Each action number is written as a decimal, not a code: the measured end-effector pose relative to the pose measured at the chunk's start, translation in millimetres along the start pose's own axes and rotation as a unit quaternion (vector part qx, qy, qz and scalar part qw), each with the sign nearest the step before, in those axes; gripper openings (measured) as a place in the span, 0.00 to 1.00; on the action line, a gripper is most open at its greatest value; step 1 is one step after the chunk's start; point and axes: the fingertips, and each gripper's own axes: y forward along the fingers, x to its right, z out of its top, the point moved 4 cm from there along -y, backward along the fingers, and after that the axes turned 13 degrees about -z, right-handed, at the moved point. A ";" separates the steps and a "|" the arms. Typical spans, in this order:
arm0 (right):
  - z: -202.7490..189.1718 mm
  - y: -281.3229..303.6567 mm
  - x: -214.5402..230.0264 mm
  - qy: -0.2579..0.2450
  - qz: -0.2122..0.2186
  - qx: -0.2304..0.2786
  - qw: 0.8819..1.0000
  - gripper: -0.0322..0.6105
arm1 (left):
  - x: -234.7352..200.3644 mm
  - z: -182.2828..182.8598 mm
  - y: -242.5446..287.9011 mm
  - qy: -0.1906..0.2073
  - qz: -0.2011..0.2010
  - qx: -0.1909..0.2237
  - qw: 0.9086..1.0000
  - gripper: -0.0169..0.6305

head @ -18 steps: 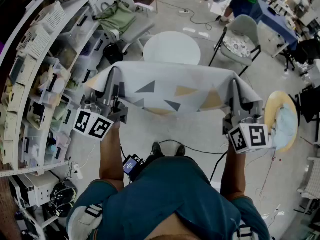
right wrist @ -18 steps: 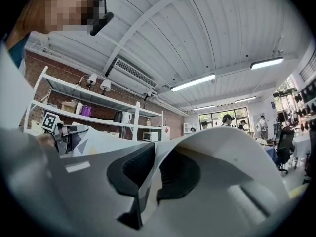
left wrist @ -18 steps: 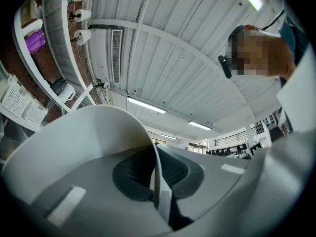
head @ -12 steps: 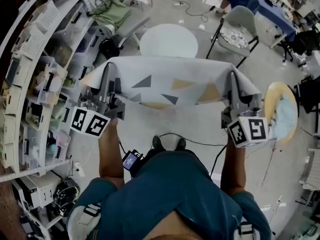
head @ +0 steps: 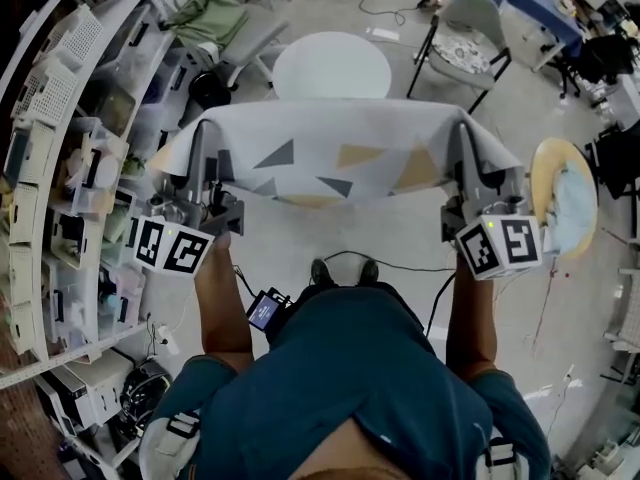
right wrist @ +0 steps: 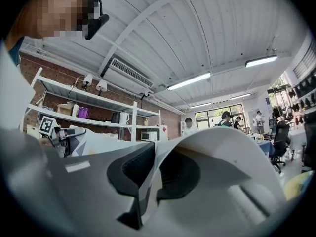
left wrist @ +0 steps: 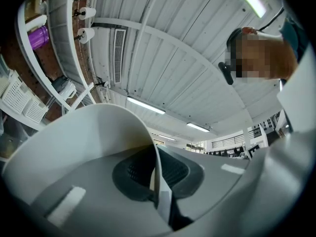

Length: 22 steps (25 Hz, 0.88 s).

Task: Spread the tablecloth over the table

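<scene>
Tablecloth (head: 340,158), pale with coloured triangles, hangs stretched between your left gripper (head: 207,155) and right gripper (head: 470,158); each pinches a corner, near the round table (head: 330,66).

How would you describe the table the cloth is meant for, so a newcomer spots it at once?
Start at the long shelving down the left side and look right of it. Just beyond the far edge of the held tablecloth stands the table, left of a grey folding chair. It is the only plain white round top; the other round piece, at right, is tan.
</scene>
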 end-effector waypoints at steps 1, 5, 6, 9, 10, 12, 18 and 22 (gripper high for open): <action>0.2 -0.9 -2.4 0.003 -0.002 0.000 1.000 0.10 | -1.7 0.6 -1.6 -0.001 -0.003 0.000 1.000 0.03; 1.4 -2.4 -14.7 0.002 -0.011 0.001 1.000 0.10 | -10.8 4.3 -8.2 -0.005 -0.013 0.004 1.000 0.03; 1.7 -2.6 -18.1 0.000 -0.013 0.002 1.000 0.10 | -13.2 5.2 -10.3 -0.006 -0.015 0.006 1.000 0.03; 3.2 -3.4 -26.8 -0.006 -0.017 0.004 1.000 0.10 | -20.1 6.2 -14.7 -0.010 -0.019 0.009 1.000 0.03; 3.7 -3.1 -28.2 -0.009 -0.018 0.004 1.000 0.10 | -21.9 5.9 -14.8 -0.012 -0.020 0.010 1.000 0.03; 3.6 -1.5 -28.4 -0.012 -0.020 0.002 1.000 0.10 | -24.3 4.2 -13.4 -0.015 -0.022 0.010 1.000 0.03; 3.0 14.7 -18.4 -0.012 -0.018 0.002 1.000 0.10 | -30.0 -0.3 0.9 -0.015 -0.019 0.009 1.000 0.03; 1.3 32.6 -6.7 -0.004 -0.008 0.003 1.000 0.10 | -33.8 -3.8 16.1 -0.009 -0.009 0.006 1.000 0.03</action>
